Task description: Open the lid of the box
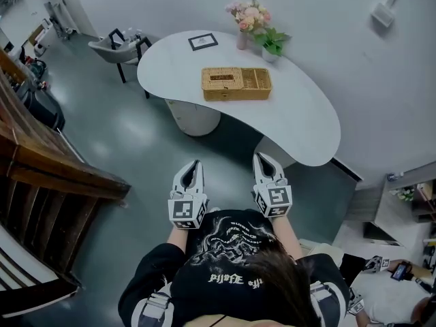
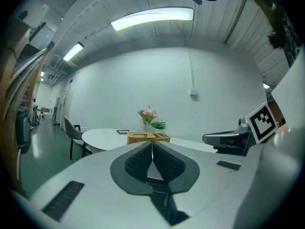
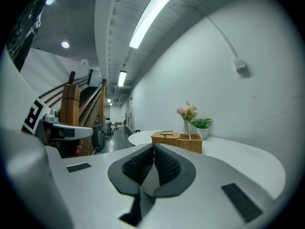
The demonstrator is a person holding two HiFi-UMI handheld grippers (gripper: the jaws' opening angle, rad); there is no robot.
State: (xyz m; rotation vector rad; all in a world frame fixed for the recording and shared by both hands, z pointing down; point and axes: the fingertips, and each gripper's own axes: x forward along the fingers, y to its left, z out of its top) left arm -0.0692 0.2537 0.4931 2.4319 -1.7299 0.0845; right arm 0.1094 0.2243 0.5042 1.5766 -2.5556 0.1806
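A woven wicker box (image 1: 236, 84) sits on the white curved table (image 1: 306, 125); its left half carries a lid, its right half shows open compartments. It also shows far ahead as the wicker box (image 2: 148, 137) in the left gripper view and the wicker box (image 3: 177, 142) in the right gripper view. My left gripper (image 1: 196, 163) and right gripper (image 1: 261, 157) are held side by side over the floor, well short of the table. Both are shut with nothing between the jaws, seen as the left gripper (image 2: 152, 143) and right gripper (image 3: 154, 146).
A vase of pink flowers (image 1: 245, 20), a small green plant (image 1: 272, 43) and a framed card (image 1: 203, 41) stand at the table's far side. A dark chair (image 1: 122, 46) is left of the table. A wooden stair rail (image 1: 48, 162) runs along the left.
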